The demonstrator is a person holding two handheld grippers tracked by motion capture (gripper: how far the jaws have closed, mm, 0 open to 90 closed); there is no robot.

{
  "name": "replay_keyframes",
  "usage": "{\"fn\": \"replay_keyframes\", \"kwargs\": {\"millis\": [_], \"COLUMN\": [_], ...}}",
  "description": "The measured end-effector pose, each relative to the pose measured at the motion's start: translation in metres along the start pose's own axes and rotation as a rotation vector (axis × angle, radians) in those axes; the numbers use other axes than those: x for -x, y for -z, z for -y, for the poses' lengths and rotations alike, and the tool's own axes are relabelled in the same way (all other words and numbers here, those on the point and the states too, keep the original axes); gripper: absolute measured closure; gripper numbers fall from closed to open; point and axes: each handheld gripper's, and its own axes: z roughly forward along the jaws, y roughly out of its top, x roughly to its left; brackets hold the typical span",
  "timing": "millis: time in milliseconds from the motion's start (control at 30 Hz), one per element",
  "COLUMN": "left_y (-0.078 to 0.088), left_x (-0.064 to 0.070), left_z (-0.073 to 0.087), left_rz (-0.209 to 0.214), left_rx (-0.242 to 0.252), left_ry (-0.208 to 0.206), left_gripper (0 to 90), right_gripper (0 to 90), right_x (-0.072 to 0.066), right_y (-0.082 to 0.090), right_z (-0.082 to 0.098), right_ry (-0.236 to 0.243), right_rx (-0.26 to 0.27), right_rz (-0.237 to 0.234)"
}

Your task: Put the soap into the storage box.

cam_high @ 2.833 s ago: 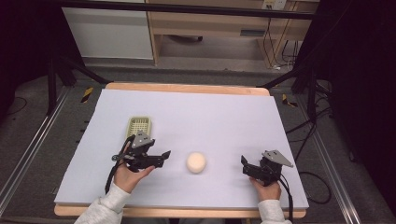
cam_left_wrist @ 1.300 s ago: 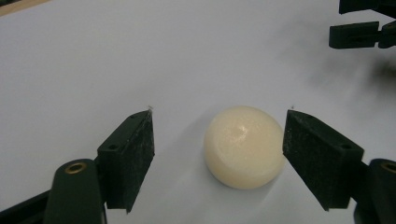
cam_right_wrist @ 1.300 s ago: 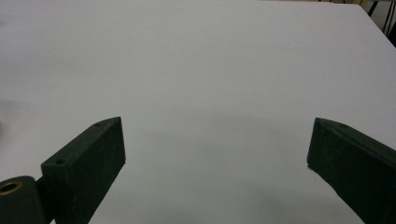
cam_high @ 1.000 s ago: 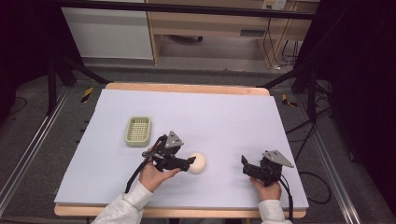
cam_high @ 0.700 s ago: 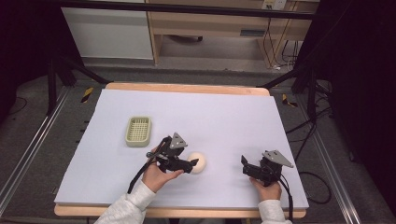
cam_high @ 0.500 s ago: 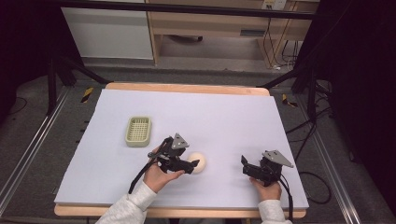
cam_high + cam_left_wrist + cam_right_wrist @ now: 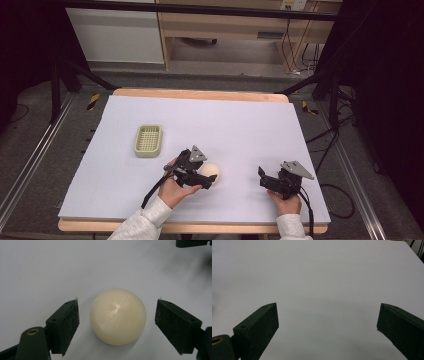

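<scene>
A cream-coloured ball [image 7: 212, 171] [image 7: 118, 316] rests on the white table sheet [image 7: 240, 125] near the front middle. My left gripper [image 7: 206, 178] [image 7: 117, 326] is open with its jaws on either side of the ball, a small gap on each side. My right gripper [image 7: 262, 177] [image 7: 327, 330] rests open on the sheet at the front right, with nothing between its jaws. A pale green slotted tray [image 7: 148, 140] lies to the left of the ball.
The table's wooden edge [image 7: 200, 94] runs along the far side, and black frame legs [image 7: 320, 80] stand beyond the corners. Cables trail from both grippers toward the front edge. The other gripper's black tip [image 7: 192, 243] shows at the top right of the left gripper view.
My left gripper has moved right from near the green tray to the ball and now straddles it. The ball, the tray and the right gripper have stayed put.
</scene>
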Motion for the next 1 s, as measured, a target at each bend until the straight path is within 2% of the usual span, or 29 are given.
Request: {"fn": "replay_keyframes", "kwargs": {"millis": [633,1000], "left_y": [-0.019,-0.025], "left_x": [0.003,0.003], "left_z": [0.002,0.004], "left_rz": [-0.01,-0.013], "left_rx": [-0.028,-0.047], "left_ry": [0.023,0.023], "left_gripper": [18.8,18.9], "right_gripper": [4.2,4.2], "right_x": [0.0,0.0], "right_y": [0.0,-0.001], "right_z": [0.0,0.0], "right_ry": [0.0,0.002], "right_rx": [-0.005,-0.008], "right_rz": [-0.003,-0.001]}}
